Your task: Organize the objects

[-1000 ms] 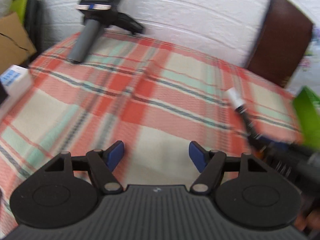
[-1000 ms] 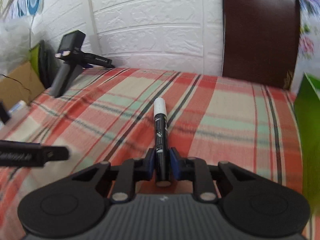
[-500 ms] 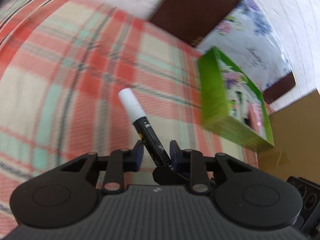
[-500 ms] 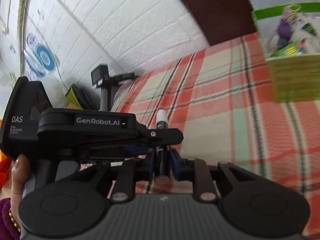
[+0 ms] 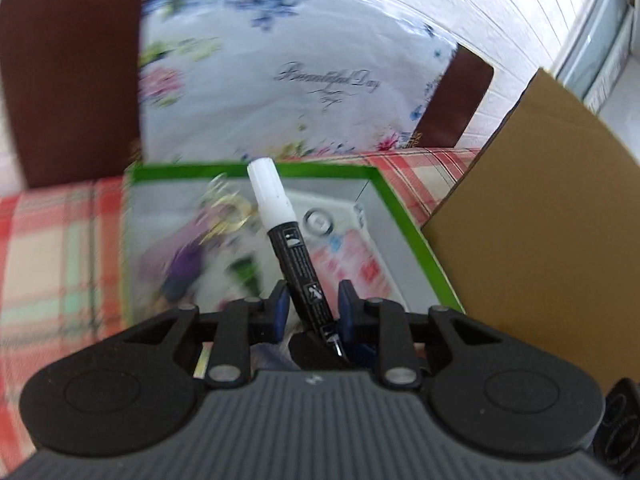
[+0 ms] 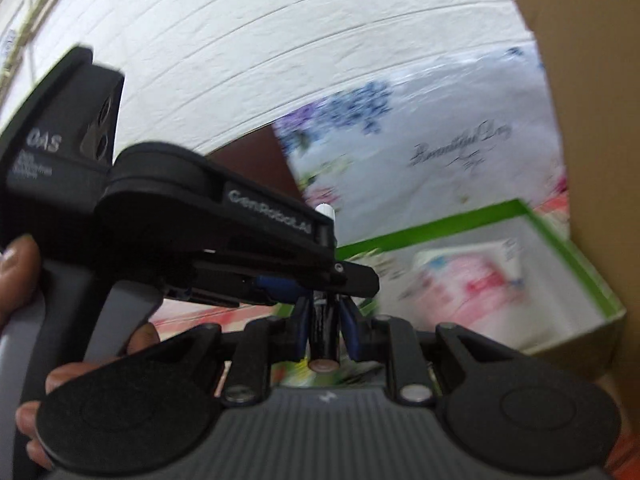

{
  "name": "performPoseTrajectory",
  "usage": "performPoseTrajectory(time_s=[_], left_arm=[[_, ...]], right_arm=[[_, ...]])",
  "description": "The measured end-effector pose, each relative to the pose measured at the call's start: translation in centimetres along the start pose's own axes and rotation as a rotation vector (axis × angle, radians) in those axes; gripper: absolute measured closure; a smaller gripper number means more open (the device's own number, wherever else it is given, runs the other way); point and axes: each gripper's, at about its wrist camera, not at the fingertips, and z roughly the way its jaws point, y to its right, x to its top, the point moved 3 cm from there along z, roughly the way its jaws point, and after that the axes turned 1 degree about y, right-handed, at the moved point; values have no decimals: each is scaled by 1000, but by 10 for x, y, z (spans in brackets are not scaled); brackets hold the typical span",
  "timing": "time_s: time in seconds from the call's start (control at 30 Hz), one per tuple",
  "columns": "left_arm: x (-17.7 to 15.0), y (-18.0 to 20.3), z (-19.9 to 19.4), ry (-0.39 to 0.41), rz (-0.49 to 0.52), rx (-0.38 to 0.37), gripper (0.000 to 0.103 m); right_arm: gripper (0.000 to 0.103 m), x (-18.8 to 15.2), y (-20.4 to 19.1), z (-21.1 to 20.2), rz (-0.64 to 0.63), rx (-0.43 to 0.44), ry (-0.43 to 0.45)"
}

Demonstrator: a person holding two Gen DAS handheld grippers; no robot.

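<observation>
A black marker [image 5: 296, 256] with a white cap points forward and up over the green-rimmed box [image 5: 412, 232]. My right gripper [image 6: 325, 320] is shut on the marker's [image 6: 325, 340] rear end. My left gripper [image 5: 313, 308] straddles the same marker further along. Its jaws are opening, and a thin gap shows on each side of the barrel. In the right wrist view the left tool's housing [image 6: 208, 200] crosses from the left, held by a hand [image 6: 20, 264], and hides most of the marker. The box [image 6: 440, 224] holds a pink-printed packet and small items.
A tall brown cardboard box [image 5: 540, 220] stands against the green box's right side. Behind are a floral plastic-wrapped bundle [image 5: 300, 60], a dark brown chair back [image 5: 68, 80] and a white brick wall. The plaid tablecloth [image 5: 48, 260] stretches away to the left.
Both grippers swung right, from over the plaid cloth to over the green box. The left gripper, open and apart a second ago, closed around the marker, then loosened slightly. The right kept its grip.
</observation>
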Motion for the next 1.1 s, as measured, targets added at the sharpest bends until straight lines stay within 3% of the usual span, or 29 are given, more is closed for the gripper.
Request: performPoseTrajectory(time_s=[0.03, 0.1, 0.17, 0.27, 0.5, 0.73, 1.0, 1.1], left_arm=[[4, 3, 10, 8, 25, 33, 56], [8, 4, 25, 16, 77, 146, 52], [7, 2, 30, 8, 99, 186, 52], [2, -5, 23, 25, 120, 229, 51], [-11, -11, -7, 63, 175, 394, 51], [-42, -14, -49, 92, 182, 471, 42], [-88, -26, -86, 64, 139, 493, 41], [-103, -31, -98, 58, 115, 498, 34]], right_arm=[[83, 2, 7, 9, -34, -49, 7], [80, 1, 18, 31, -108, -166, -4], [79, 0, 26, 39, -71, -149, -6], [69, -6, 25, 37, -78, -143, 19], [67, -16, 20, 7, -65, -124, 34], [59, -27, 3, -42, -85, -129, 20], [54, -44, -16, -76, -107, -112, -25], [51, -50, -23, -86, -102, -102, -44]])
